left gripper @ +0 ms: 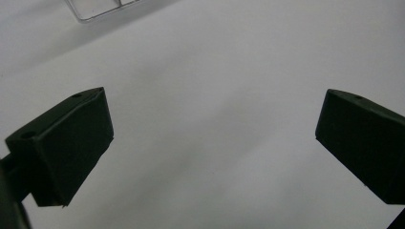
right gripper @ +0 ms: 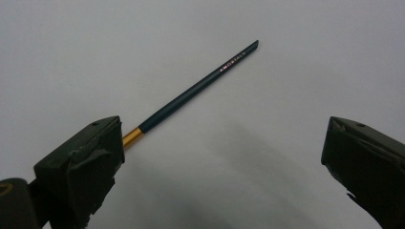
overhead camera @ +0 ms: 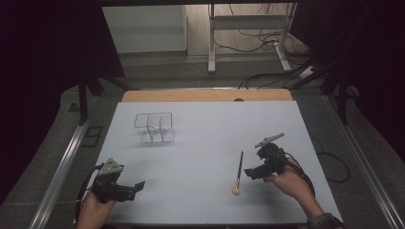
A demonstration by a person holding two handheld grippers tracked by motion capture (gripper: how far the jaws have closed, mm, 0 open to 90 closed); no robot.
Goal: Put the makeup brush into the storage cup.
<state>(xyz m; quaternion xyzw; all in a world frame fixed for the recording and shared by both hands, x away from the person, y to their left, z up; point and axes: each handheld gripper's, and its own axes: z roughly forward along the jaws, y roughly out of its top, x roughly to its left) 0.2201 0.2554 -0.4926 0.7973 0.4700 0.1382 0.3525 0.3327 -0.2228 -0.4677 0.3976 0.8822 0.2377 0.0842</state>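
Dark slim brush (overhead camera: 239, 169) flat on table (overhead camera: 200, 143), just left of right gripper (overhead camera: 252, 172); tuft toward person. Looks light, stiff, prob. rolls. Best grabbed mid-handle, not tuft. Right gripper spread wide, empty. Left gripper (overhead camera: 133, 187) well left of brush, likewise spread, empty.

Dark brush (right gripper: 200, 86) with gold ferrule on a white table (overhead camera: 200, 143).

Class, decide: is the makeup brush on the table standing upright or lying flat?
Lying flat. The brush rests full length on the white table, its handle flush with the surface.
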